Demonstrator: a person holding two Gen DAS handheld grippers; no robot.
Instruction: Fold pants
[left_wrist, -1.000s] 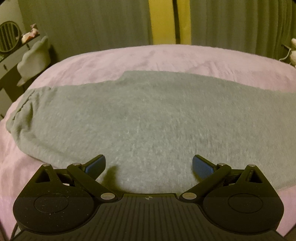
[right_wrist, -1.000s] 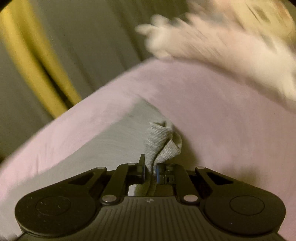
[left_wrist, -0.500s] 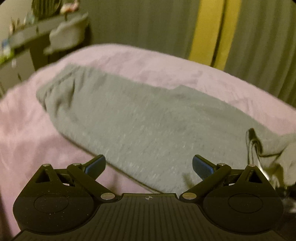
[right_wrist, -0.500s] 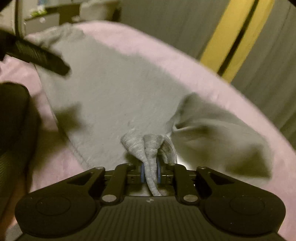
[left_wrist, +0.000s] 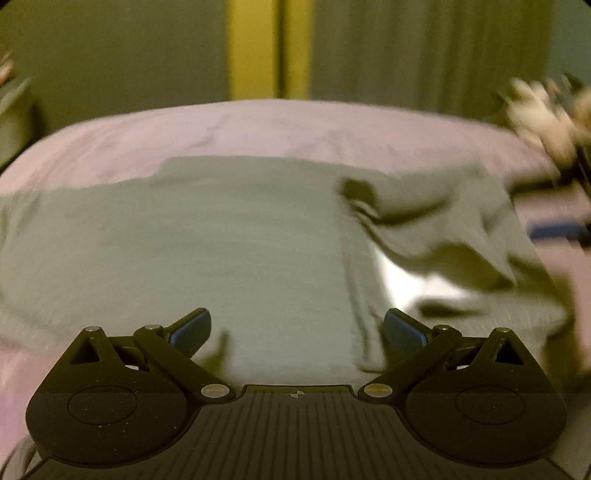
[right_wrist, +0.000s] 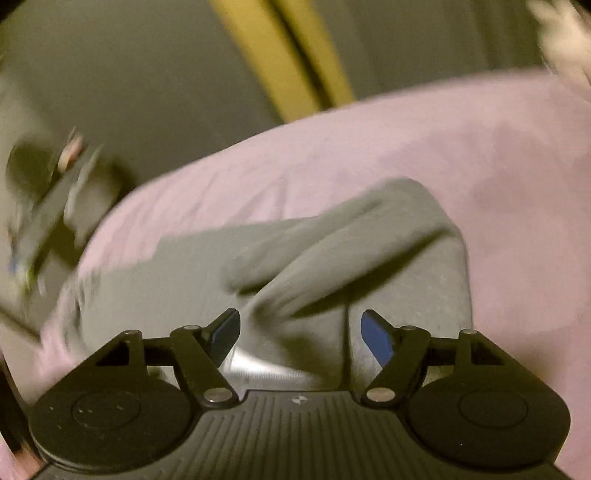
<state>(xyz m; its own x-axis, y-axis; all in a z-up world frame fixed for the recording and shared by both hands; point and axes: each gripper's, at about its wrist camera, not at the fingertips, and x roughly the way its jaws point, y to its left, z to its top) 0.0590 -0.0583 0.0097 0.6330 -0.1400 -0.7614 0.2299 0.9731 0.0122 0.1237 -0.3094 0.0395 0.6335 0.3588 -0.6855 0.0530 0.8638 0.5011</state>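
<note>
We see the grey pants (left_wrist: 221, 240) lying across the pink bed (left_wrist: 295, 129), one end flopped back over the rest in a rumpled fold (right_wrist: 332, 251). Our left gripper (left_wrist: 297, 328) hangs over the near edge of the pants, jaws wide apart and empty. Our right gripper (right_wrist: 300, 338) is spread too, holding nothing, just above the fold.

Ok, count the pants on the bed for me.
1. A single pair of gray pants lies across the pink bed, its right end loosely folded over in front of the open right tongs. None hidden that I can tell.
</note>
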